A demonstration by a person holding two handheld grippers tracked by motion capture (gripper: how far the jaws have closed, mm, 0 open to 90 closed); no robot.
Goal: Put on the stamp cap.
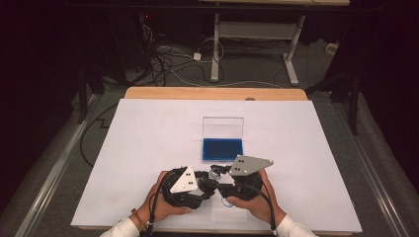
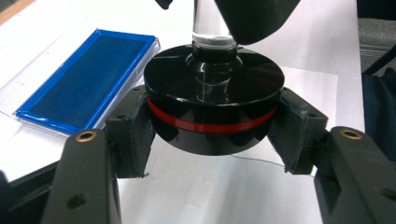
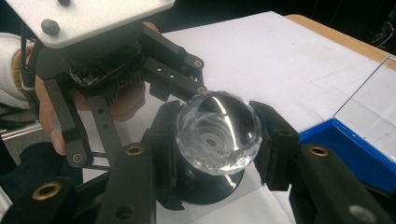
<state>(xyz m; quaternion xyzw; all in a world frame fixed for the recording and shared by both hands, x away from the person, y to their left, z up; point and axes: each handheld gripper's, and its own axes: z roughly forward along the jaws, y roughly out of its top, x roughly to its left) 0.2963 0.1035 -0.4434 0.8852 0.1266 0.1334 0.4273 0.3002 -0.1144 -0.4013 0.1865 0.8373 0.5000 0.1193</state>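
Gripping the black base (image 2: 214, 105), the left gripper (image 2: 212, 140) steadies it above the table (image 1: 148, 148); the right gripper (image 3: 217, 140) clamps the crystal ball (image 3: 217, 133) on top. Best twist gently, keeping both aligned.

A clear faceted crystal ball (image 3: 218, 132) sat on a short glossy black stem above a round black base (image 2: 215, 100). The base was a thick, shiny disc with a thin red band around its rim. The ball caught bright reflections and showed rings of light inside. Together they formed one small ornament (image 1: 218, 174), lifted off the white sheet near the front edge of the table, about the middle. The base was pinched at its two sides, the ball likewise at its own flanks.
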